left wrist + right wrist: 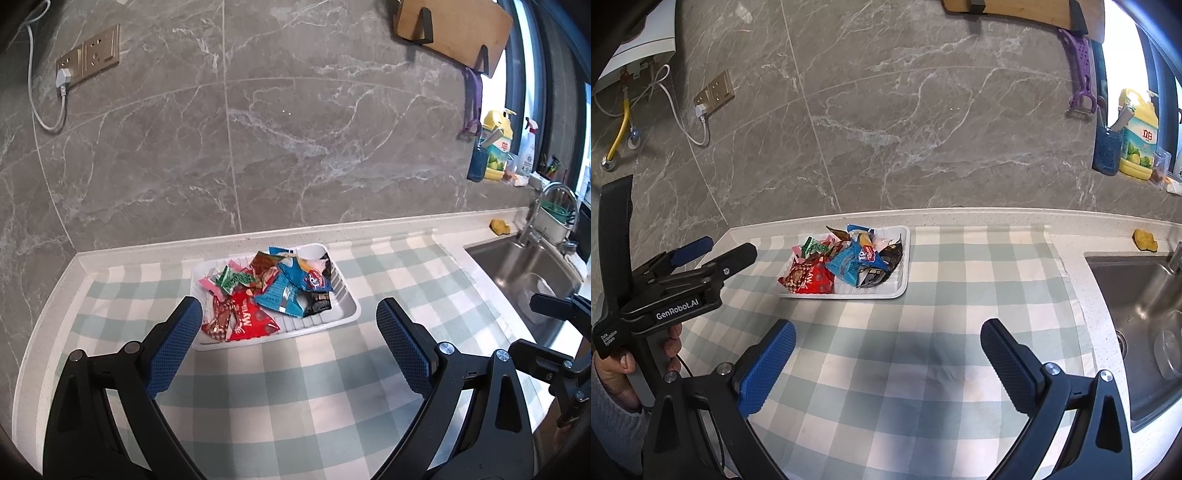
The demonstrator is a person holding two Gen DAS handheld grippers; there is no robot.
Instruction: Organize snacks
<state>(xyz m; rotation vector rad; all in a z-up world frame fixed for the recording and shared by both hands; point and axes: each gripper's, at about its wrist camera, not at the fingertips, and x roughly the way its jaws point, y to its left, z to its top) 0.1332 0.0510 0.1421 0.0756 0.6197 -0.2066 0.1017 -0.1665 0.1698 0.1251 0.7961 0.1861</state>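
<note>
Snacks [266, 291] heaped in ribbed white plastic tray [347, 295] on checked cloth [295, 387].
Crinkly foil packets fill it; left gripper [289, 317] and right gripper [888, 338] gape wide, empty.

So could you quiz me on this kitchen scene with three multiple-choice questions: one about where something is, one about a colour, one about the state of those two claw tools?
1. Where are the snack packets?
A. in the sink
B. piled in the white tray
C. scattered across the cloth

2. What colour are the pads on the fingers?
A. blue
B. red
C. yellow

3. How do the two grippers stand?
A. both shut on packets
B. one open, one shut
C. both open and holding nothing

Answers:
1. B: every packet lies inside the white tray on the checked cloth, while the sink holds no packets.
2. A: both wrist views show blue textured pads.
3. C: the left gripper and right gripper show wide gaps with only cloth between their fingers.
</note>
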